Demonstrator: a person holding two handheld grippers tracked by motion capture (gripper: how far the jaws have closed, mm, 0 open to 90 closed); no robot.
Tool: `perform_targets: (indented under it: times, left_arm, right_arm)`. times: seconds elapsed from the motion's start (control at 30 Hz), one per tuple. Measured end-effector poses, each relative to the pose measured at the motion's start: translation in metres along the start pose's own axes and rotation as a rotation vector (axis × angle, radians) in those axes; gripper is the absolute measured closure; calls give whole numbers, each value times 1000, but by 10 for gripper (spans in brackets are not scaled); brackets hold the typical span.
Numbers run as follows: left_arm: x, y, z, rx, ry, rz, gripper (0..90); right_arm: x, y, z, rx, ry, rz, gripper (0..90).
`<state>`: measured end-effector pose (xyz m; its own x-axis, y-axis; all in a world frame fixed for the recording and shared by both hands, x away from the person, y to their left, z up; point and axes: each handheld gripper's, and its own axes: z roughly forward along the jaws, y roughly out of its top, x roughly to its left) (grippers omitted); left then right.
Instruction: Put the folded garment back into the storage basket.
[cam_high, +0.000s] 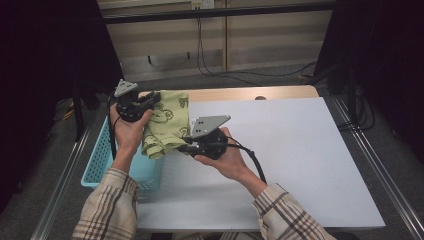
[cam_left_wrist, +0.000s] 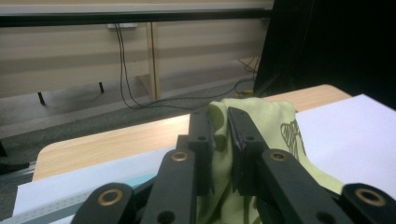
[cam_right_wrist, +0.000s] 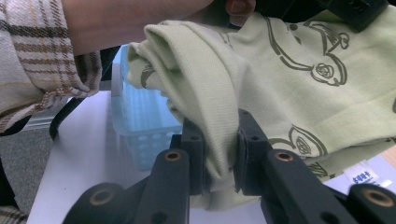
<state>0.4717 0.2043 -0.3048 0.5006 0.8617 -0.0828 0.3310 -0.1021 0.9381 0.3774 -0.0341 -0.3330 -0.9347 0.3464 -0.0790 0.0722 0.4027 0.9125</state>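
A light green cloth (cam_high: 165, 122) printed with dark line drawings hangs between my two grippers, above the left side of the white table (cam_high: 290, 150). My left gripper (cam_high: 156, 99) is shut on the cloth's far upper edge; in the left gripper view the fabric (cam_left_wrist: 268, 126) is pinched between the two black jaws (cam_left_wrist: 220, 135). My right gripper (cam_high: 186, 145) is shut on the cloth's near lower edge, with a thick fold of fabric (cam_right_wrist: 210, 107) squeezed between its jaws (cam_right_wrist: 219, 149). Both hands wear plaid sleeves.
A light blue perforated basket (cam_high: 102, 162) stands at the table's left edge, partly under the cloth, and appears as the basket (cam_right_wrist: 140, 126) behind the fold. A wooden strip (cam_high: 250, 93) runs along the table's far edge. Cables (cam_high: 220, 72) lie on the floor beyond.
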Motion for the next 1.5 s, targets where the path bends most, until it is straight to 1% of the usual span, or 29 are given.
perform_targets:
  times: [0.03, 0.07, 0.13, 0.17, 0.23, 0.27, 0.4, 0.53, 0.6, 0.63, 0.67, 0.73, 0.8, 0.87, 0.9, 0.93, 0.97, 1.03, 1.07, 1.1, 1.13, 1.2, 1.23, 1.3, 1.33, 1.4, 1.43, 1.47, 1.5]
  left_arm:
    - [1, 1, -2, -3, 1, -2, 809]
    - [1, 3, -4, 2, 15, 14, 809]
    - [2, 4, -5, -6, 11, 10, 809]
    - [5, 5, -7, -5, 25, 16, 809]
    - [7, 6, -8, -11, 24, 11, 809]
    - [10, 7, -10, -5, 30, 17, 809]
    - [15, 6, -14, -4, 40, 20, 809]
    - [20, 6, -18, 0, 45, 15, 809]
    - [22, 8, -20, -7, 45, 11, 809]
    - [23, 10, -23, -5, 45, 17, 809]
    - [24, 10, -24, -12, 44, 14, 809]
    - [28, 11, -27, -6, 58, 14, 809]
    - [30, 11, -27, -8, 58, 12, 809]
    - [36, 9, -29, -2, 75, 4, 809]
    - [36, 9, -29, -2, 75, 4, 809]
    - [40, 8, -31, 3, 77, 2, 809]
    - [40, 8, -31, 3, 77, 2, 809]
    - [45, 8, -34, 1, 82, -4, 809]
    - [48, 8, -36, 10, 83, 7, 809]
    - [48, 8, -36, 1, 83, -8, 809]
    - [48, 8, -36, 1, 83, -8, 809]
    - [51, 7, -38, 11, 92, 0, 809]
    - [54, 6, -39, 11, 89, -7, 809]
    - [56, 6, -40, 19, 96, -4, 809]
    - [60, 4, -40, 17, 93, -13, 809]
    - [62, 3, -41, 21, 93, -13, 809]
    - [64, 2, -42, 29, 100, -17, 809]
    - [67, 1, -43, 40, 98, -9, 809]
    - [67, 1, -43, 40, 98, -9, 809]
  right_arm:
    - [0, 0, 0, 0, 0, 0, 774]
    - [1, 3, 4, 0, 3, 0, 774]
    - [2, 5, 7, 0, 10, -3, 774]
    - [3, 6, 9, -2, 11, -2, 774]
    - [3, 8, 12, -10, 11, 1, 774]
    - [2, 9, 13, -11, 16, -1, 774]
    - [4, 12, 20, -8, 25, -4, 774]
    - [5, 17, 26, -10, 36, -6, 774]
    - [6, 18, 28, -10, 38, -7, 774]
    - [6, 20, 30, -20, 50, 2, 774]
    - [7, 21, 32, -21, 51, -3, 774]
    - [8, 23, 34, -23, 55, -7, 774]
    - [9, 24, 36, -21, 55, -8, 774]
    - [8, 26, 41, -19, 61, -8, 775]
    - [8, 27, 43, -18, 62, -5, 775]
    - [8, 28, 45, -18, 63, -6, 775]
    - [8, 28, 45, -18, 63, -6, 775]
    - [9, 31, 50, -20, 71, 1, 775]
    - [9, 32, 51, -20, 71, -4, 775]
    - [10, 33, 53, -21, 73, -8, 775]
    - [10, 33, 53, -21, 73, -8, 775]
    - [11, 34, 56, -19, 76, -5, 775]
    - [11, 35, 60, -18, 82, -5, 775]
    - [12, 36, 62, -16, 87, -2, 775]
    - [12, 37, 65, -10, 92, 1, 774]
    - [12, 37, 67, -8, 93, -4, 775]
    - [12, 38, 71, -5, 99, -3, 775]
    - [12, 39, 73, -3, 103, -4, 775]
    - [13, 39, 75, 0, 104, -5, 775]
